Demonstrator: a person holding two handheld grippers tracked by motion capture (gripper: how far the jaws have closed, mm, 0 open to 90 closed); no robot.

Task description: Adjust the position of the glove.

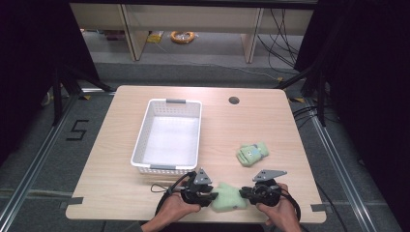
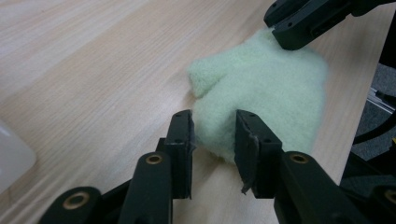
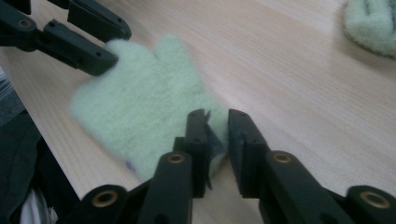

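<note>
1. Pale green fleece mitten (image 1: 229, 198): it lies flat on the near edge of the desk (image 1: 116, 145), between my two hands, thumb lobe pointing away from me.
2. My left tongs (image 1: 209, 195): in the left gripper view (image 2: 214, 135) the jaws stand slightly spread around the mitten's (image 2: 261, 93) near edge, with fleece between them. The pads (image 2: 184, 140) look just clear of the fabric, though I cannot tell whether one brushes it.
3. My right tongs (image 1: 243, 192): in the right gripper view (image 3: 217, 140) the jaws are parted a little, a corner of the mitten (image 3: 140, 112) between them; the pads (image 3: 198, 135) do not press it.
4. My hands: left hand (image 1: 176, 208) and right hand (image 1: 280, 212) enter from the desk's near side, each holding its tongs level and pointing inward at the mitten.
5. Second green mitten (image 1: 252, 153): folded, farther back and to the right, well apart from the first.
6. White basket (image 1: 145, 130): perforated walls, standing behind my left hand, toward the middle of the desk.
7. Cable hole (image 1: 234, 100): a dark round opening near the far edge of the desk.
</note>
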